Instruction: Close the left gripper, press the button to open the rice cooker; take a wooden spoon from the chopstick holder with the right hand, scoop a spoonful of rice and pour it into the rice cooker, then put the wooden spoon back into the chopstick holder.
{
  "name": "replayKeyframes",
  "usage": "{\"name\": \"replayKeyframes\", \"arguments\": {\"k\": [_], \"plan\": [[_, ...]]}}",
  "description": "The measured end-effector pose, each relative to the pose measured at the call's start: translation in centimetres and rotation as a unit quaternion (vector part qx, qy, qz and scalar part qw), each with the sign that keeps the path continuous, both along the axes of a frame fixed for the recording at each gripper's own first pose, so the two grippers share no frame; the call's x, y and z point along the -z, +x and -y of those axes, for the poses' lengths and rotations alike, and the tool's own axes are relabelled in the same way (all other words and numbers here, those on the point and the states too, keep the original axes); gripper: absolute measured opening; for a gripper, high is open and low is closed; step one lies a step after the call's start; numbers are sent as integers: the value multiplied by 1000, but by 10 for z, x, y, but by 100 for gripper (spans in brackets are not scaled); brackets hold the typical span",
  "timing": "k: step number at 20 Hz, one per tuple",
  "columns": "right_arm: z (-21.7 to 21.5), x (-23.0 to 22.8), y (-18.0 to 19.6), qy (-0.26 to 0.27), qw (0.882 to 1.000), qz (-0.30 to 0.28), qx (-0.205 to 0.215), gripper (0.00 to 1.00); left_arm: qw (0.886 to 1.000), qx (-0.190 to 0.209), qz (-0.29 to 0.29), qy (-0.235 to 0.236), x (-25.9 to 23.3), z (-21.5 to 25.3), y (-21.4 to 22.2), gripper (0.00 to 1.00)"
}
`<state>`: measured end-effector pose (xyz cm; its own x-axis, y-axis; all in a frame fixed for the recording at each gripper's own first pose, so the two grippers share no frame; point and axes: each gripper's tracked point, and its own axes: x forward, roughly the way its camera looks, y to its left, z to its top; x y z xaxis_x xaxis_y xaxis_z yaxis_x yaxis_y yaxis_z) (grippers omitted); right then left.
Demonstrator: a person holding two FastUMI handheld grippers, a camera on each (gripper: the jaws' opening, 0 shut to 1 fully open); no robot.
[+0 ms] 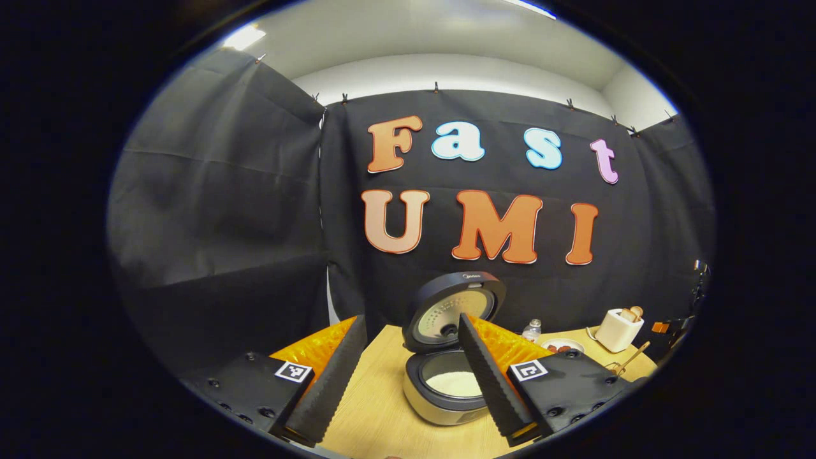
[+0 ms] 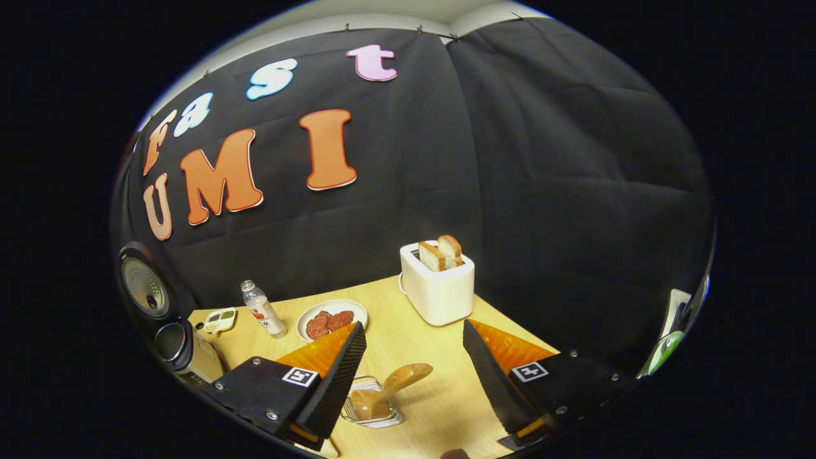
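In the left gripper view, the left gripper (image 1: 408,382) hangs with fingers spread wide and empty; the rice cooker (image 1: 446,376) stands lid up at lower centre, white rice inside.

In the right gripper view, the right gripper (image 2: 414,376) is wide open, empty, above the wooden spoon (image 2: 389,389) in its wire chopstick holder (image 2: 376,408) near the bench (image 2: 440,408) front edge. A careless grab could tip the holder. There is open bench before the toaster (image 2: 438,287).

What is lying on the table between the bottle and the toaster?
In the right gripper view, a white plate with reddish food lies between the bottle and the toaster. The rest of that stretch is bare table.
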<state>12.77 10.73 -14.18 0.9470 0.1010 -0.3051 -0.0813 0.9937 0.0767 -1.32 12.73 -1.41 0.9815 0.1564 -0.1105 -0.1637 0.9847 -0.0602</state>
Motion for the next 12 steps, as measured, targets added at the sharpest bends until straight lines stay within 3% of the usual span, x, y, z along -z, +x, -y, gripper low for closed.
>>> {"name": "replayKeyframes", "arguments": {"k": [4,7,8,9,10,12], "plan": [[-30,-46,-26,31,999,23,-22,95,1000,6,17,8,-40,0,43,94],[-47,-66,-42,16,998,36,-51,95,1000,16,23,-3,-69,0,87,100],[-49,-73,-46,11,997,41,-58,95,1000,21,17,-12,-73,3,100,94],[-50,-80,-50,6,997,44,-62,95,999,28,15,-21,-80,6,115,94],[-52,-86,-52,5,997,48,-66,95,999,34,15,-25,-86,9,131,100],[-59,-99,-60,7,996,56,-76,95,999,32,12,-17,-93,7,167,94]]}}
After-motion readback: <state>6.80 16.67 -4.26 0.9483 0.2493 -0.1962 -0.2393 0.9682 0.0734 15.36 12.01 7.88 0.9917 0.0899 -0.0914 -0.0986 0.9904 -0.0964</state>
